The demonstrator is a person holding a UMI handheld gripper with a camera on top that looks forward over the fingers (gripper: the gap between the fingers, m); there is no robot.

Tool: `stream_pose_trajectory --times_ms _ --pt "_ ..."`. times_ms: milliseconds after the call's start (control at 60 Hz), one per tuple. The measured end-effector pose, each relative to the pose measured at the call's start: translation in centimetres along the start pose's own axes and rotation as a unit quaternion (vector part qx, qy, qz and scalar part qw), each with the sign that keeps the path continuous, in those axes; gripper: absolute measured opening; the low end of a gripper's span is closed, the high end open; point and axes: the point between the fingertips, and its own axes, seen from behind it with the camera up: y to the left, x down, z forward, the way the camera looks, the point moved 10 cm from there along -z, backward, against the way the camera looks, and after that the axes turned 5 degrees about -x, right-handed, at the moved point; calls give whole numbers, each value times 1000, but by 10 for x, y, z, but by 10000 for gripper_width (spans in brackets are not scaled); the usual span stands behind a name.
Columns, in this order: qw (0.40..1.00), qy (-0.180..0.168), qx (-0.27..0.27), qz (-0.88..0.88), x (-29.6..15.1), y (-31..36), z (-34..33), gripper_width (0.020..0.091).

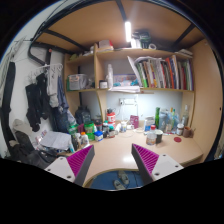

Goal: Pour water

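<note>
The handheld gripper (114,163) is hovering with its magenta-padded fingers (80,160) spread wide apart, gripping nothing. Between and just below the fingertips, a round blue-rimmed container (112,179) is showing, only partly visible. Beyond the fingers, a light wooden desk (120,148) is stretching ahead, with small bottles and jars (88,130) crowding its far left side and a wooden bookshelf (140,72) rising behind.
</note>
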Motion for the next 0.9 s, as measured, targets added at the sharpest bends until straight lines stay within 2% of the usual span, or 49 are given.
stream_pose_trajectory --times_ms 250,467,683,800,900 --pt "1000 -7 10 4 0 -12 17 822" --pt "999 -25 35 -3 24 -78 60 826" --pt "997 -18 77 -6 83 -186 154 831" --pt "997 -6 81 17 117 -233 219 831" --pt "997 -10 76 1 133 -261 267 830"
